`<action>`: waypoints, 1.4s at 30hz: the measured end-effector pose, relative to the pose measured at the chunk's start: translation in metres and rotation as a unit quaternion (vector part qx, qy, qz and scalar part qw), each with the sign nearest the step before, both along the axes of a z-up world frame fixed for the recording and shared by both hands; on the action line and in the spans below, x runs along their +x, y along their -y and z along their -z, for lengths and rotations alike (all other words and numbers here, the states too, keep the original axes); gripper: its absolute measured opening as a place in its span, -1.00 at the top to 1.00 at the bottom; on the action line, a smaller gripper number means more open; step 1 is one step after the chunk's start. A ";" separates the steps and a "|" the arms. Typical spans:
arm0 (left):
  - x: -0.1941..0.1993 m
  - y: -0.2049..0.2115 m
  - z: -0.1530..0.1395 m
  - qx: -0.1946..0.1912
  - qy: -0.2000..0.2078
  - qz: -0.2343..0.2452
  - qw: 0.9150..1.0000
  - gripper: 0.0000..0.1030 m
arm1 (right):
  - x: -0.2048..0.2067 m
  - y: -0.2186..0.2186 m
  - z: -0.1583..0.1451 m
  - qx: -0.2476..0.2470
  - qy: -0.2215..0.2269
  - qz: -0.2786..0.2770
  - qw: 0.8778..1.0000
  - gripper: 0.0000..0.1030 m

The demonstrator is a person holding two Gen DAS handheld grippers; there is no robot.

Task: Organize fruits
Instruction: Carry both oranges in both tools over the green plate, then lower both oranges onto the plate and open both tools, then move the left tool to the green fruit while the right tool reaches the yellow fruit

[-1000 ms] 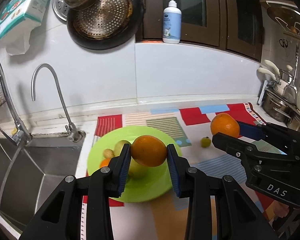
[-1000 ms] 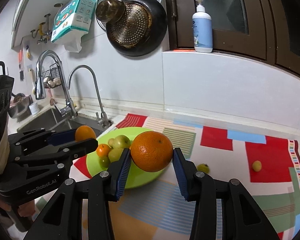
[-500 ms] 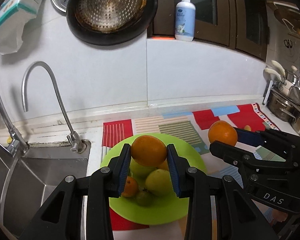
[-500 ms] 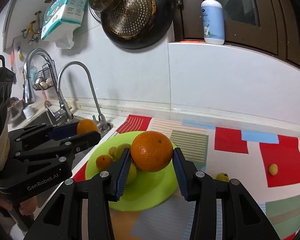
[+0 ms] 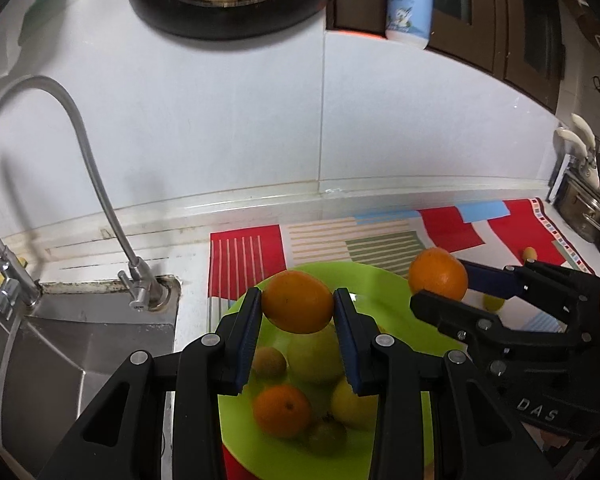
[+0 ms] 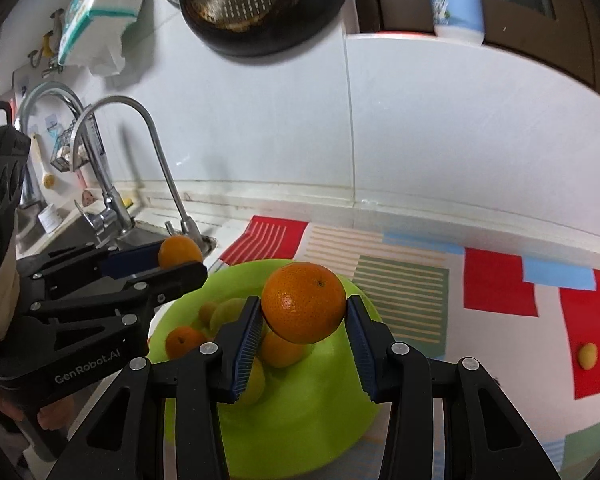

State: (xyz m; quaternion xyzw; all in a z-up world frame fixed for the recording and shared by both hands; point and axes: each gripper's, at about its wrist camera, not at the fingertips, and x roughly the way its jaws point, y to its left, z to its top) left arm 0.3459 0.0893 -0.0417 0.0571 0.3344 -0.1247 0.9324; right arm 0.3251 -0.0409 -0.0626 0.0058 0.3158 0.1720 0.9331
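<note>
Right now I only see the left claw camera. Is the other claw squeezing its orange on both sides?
Observer: Yes, the right claw has both pads on its orange.
Operator: Is it over the plate?
Observer: Yes, it is above the plate, over the fruit pile.
Operator: What's on the wall, up on the left?
Observer: A tissue pack hangs there; the right view shows it clearly.
</note>
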 end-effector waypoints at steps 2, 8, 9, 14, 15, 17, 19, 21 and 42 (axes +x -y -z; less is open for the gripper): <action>0.009 -0.001 0.006 0.003 -0.007 -0.002 1.000 0.30 | 0.008 -0.002 0.006 -0.001 -0.006 -0.003 1.000 0.16; 0.030 -0.002 0.022 0.002 -0.030 -0.003 1.000 0.30 | 0.029 -0.005 0.023 -0.004 -0.026 -0.004 1.000 0.16; 0.032 -0.002 0.024 0.001 -0.034 -0.002 0.999 0.30 | 0.031 -0.005 0.024 -0.003 -0.028 -0.004 1.000 0.15; 0.037 0.000 0.029 -0.002 -0.045 0.003 0.999 0.28 | 0.038 -0.005 0.033 -0.003 -0.039 -0.004 0.999 0.15; 0.037 0.000 0.029 -0.002 -0.043 0.004 0.999 0.26 | 0.039 -0.005 0.034 -0.004 -0.038 -0.003 0.999 0.15; 0.035 0.000 0.026 0.002 -0.038 0.001 0.999 0.14 | 0.039 -0.005 0.035 -0.005 -0.041 -0.002 0.999 0.13; 0.031 0.000 0.023 0.004 -0.032 -0.001 0.999 0.14 | 0.037 -0.002 0.035 0.003 -0.039 0.000 0.999 0.02; 0.027 0.000 0.020 0.006 -0.026 -0.004 1.000 0.13 | 0.032 0.000 0.032 0.002 -0.032 0.006 0.999 -0.02; -0.057 0.005 -0.033 -0.014 0.033 -0.048 0.998 -0.22 | -0.048 0.033 -0.026 -0.004 0.046 0.081 0.996 -0.39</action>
